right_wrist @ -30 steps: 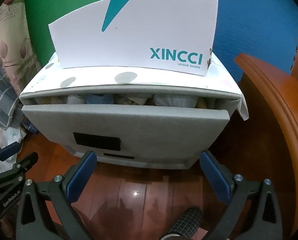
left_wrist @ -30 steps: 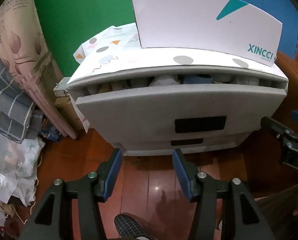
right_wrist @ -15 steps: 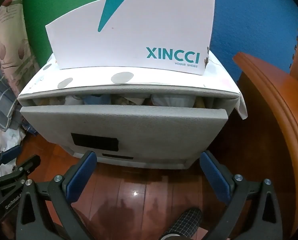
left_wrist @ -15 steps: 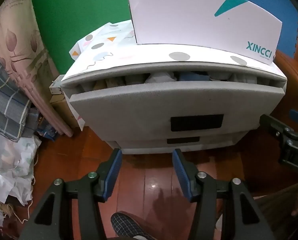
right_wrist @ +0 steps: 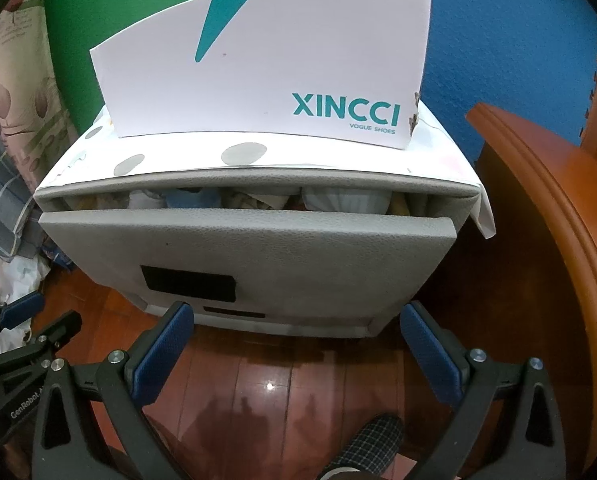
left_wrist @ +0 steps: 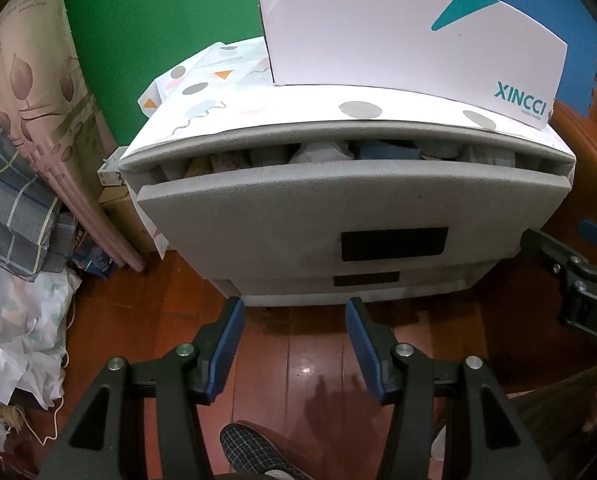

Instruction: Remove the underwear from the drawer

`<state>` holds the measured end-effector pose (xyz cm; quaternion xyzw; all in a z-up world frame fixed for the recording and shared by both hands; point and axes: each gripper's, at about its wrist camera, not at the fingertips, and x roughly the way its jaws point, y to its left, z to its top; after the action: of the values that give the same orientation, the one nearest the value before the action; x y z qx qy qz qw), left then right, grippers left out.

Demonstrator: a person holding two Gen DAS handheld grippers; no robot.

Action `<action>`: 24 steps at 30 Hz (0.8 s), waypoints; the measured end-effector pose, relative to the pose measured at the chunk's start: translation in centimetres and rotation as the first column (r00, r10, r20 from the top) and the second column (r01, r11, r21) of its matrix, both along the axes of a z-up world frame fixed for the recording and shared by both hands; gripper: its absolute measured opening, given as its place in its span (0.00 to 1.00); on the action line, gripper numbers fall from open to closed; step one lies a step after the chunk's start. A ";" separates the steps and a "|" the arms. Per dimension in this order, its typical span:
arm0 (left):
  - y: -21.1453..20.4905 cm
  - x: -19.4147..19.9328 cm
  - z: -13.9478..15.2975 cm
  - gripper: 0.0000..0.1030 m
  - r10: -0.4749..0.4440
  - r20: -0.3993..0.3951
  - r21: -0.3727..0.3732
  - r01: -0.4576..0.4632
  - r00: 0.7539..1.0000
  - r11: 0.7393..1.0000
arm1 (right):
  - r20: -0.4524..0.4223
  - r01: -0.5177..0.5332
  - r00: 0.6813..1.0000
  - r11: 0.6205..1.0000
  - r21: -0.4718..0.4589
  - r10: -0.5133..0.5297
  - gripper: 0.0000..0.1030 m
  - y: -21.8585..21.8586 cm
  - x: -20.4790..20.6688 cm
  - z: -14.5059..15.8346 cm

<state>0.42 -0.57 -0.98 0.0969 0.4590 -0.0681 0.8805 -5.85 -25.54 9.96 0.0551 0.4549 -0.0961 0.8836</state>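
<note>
Nearest to me, my left gripper point(left_wrist: 294, 338) has its jaws partly apart with nothing between them, only the wooden floor point(left_wrist: 310, 364) below. My right gripper point(right_wrist: 296, 342) is spread much wider, also empty, over the same boards; a checked slipper point(right_wrist: 372, 434) shows just under it.

Straight ahead of both sets of jaws stands the grey drawer unit point(right_wrist: 430, 200). Its top drawer point(right_wrist: 250, 252) is pulled out a little, leaving a narrow slot above the front panel. In that slot, above and beyond my jaws, sits the underwear point(right_wrist: 344, 200): folded white, blue and patterned pieces packed side by side. A white piece lies ahead of the right jaws, a blue one point(left_wrist: 390, 151) ahead of the left.

I judge these as light, soft and limp; they will sag and may drag neighbours along. I would pinch a raised fold at the top edge, and the slot looks tight, so widening it first seems wise.

Beyond, a white shoebox point(right_wrist: 266, 72) rests on the unit's top.
</note>
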 end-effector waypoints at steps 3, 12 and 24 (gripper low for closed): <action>0.1 0.0 0.0 0.52 0.007 0.001 0.002 -0.007 1.000 1.000 | 0.002 0.002 1.000 1.000 0.001 -0.002 0.99 0.0 0.0 0.0; 0.2 0.1 0.1 0.52 0.017 0.001 0.004 -0.017 1.000 1.000 | 0.003 -0.002 1.000 1.000 0.001 0.002 0.99 0.1 -0.1 0.0; 0.6 0.2 0.0 0.52 0.026 -0.003 0.007 -0.026 1.000 1.000 | 0.000 -0.006 1.000 1.000 -0.005 0.006 0.99 0.1 -0.2 0.1</action>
<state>0.57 0.00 -0.98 0.0938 0.4619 -0.0552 0.8802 -6.10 -25.39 10.05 0.0516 0.4546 -0.0946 0.8841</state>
